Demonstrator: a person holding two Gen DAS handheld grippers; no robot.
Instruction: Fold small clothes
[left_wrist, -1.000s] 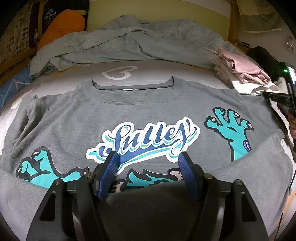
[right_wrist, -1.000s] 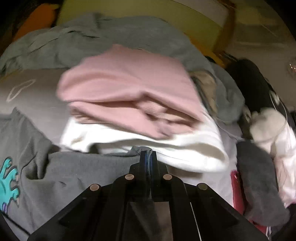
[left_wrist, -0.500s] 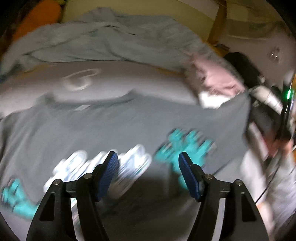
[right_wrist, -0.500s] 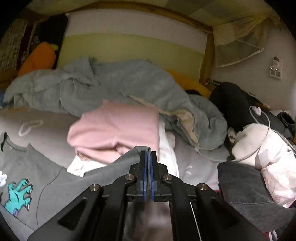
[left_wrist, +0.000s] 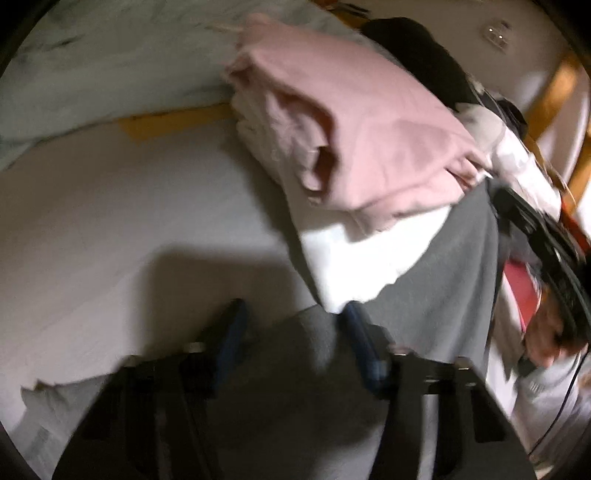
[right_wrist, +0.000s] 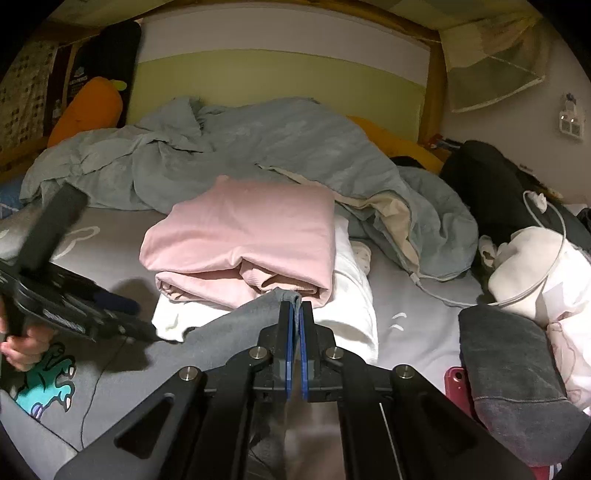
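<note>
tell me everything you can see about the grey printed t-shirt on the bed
The grey t-shirt is soft knit cotton by its look, spread on the pale bed sheet. A teal monster-hand print shows near its left side. One edge is lifted and pinched in the shut right gripper, draping against the white folded garment. The left gripper is closing around another fold of it.

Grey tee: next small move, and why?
Probably finish closing the left tool on the grey tee: its jaws are closing with grey cloth between them, while the right tool already pinches the tee's edge beside the pink stack.
</note>
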